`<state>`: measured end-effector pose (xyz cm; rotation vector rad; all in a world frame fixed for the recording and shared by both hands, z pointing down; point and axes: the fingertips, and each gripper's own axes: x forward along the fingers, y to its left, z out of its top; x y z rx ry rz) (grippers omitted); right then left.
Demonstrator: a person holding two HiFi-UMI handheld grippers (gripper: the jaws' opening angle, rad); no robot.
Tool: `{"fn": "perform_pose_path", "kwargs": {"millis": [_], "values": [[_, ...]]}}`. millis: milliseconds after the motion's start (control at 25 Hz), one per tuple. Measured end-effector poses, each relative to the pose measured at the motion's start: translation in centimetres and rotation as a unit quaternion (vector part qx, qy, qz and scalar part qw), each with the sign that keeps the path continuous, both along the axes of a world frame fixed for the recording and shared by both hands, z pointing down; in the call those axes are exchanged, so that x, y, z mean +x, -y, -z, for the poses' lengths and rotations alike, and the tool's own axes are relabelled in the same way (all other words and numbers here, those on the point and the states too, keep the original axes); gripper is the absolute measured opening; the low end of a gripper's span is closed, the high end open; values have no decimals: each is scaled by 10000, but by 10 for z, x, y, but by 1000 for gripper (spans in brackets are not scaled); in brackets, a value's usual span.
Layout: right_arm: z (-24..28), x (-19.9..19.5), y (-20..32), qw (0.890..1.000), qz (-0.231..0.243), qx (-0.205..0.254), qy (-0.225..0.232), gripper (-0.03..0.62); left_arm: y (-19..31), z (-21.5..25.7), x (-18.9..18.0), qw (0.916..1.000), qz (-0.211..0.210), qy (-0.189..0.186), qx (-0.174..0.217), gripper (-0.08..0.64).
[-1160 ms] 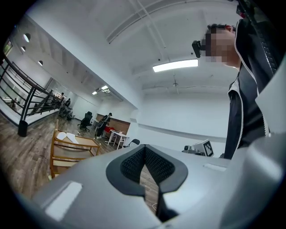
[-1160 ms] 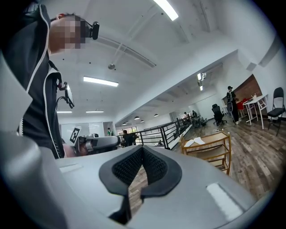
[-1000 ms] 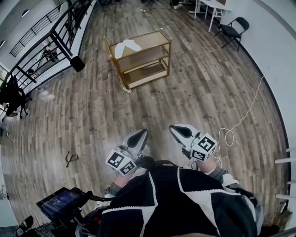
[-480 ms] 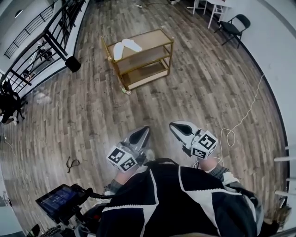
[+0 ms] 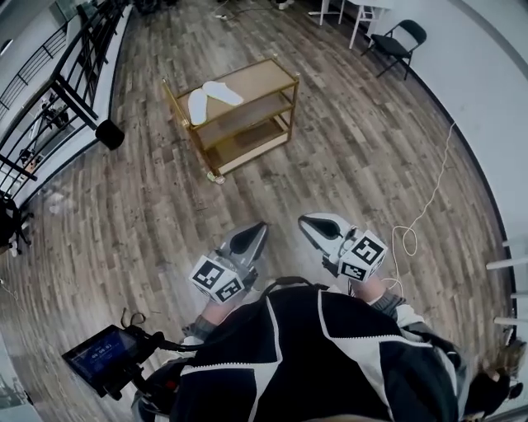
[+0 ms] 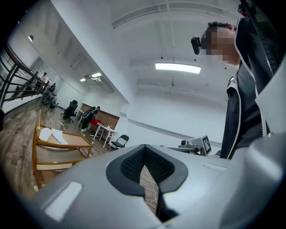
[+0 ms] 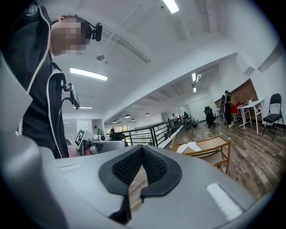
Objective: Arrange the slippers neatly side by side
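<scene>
Two white slippers (image 5: 210, 98) lie apart at an angle on the top shelf of a gold three-tier cart (image 5: 278, 82), far ahead of me. They show small in the left gripper view as white slippers (image 6: 50, 133) and in the right gripper view as white slippers (image 7: 188, 146). My left gripper (image 5: 251, 240) and right gripper (image 5: 314, 227) hang close to my body, well short of the cart. Both are shut with nothing between the jaws.
A black railing (image 5: 62, 78) runs along the left. A black bin (image 5: 109, 133) stands near it. A white cable (image 5: 425, 206) trails over the wood floor at right. A folding chair (image 5: 394, 45) and a white table (image 5: 351, 10) stand far off. A tablet (image 5: 101, 358) sits at my lower left.
The view has swung, so the cart now sits a little further left in the head view. Both grippers stay shut, barely moved near my body.
</scene>
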<state>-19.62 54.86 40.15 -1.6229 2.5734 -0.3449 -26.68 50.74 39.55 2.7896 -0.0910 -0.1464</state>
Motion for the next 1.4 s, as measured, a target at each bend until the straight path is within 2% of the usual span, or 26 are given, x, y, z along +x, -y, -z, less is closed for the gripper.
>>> {"fn": "perform_pose_path", "kwargs": {"millis": [280, 440, 600, 840, 1040, 1240, 1400], "values": [[-3, 10, 30, 9993, -316, -151, -91, 5, 34, -7, 11, 9995, -298, -48, -48, 15], [1, 24, 42, 9990, -353, -206, -174, 5, 46, -10, 26, 9993, -324, -40, -182, 15], [-7, 42, 62, 9990, -309, -298, -132, 5, 64, -17, 43, 9995, -277, 56, -126, 15], [-18, 78, 117, 9996, -36, -281, 25, 5, 112, -30, 76, 9997, -10, 188, -150, 15], [-19, 111, 169, 9989, 413, -198, -98, 5, 159, -31, 107, 9978, 401, 523, -40, 16], [-26, 166, 216, 9971, 742, -70, -125, 5, 212, -30, 170, 9951, 658, 730, 137, 16], [-37, 203, 249, 9954, 938, -122, -150, 5, 242, -34, 215, 9948, 739, 689, 110, 16]]}}
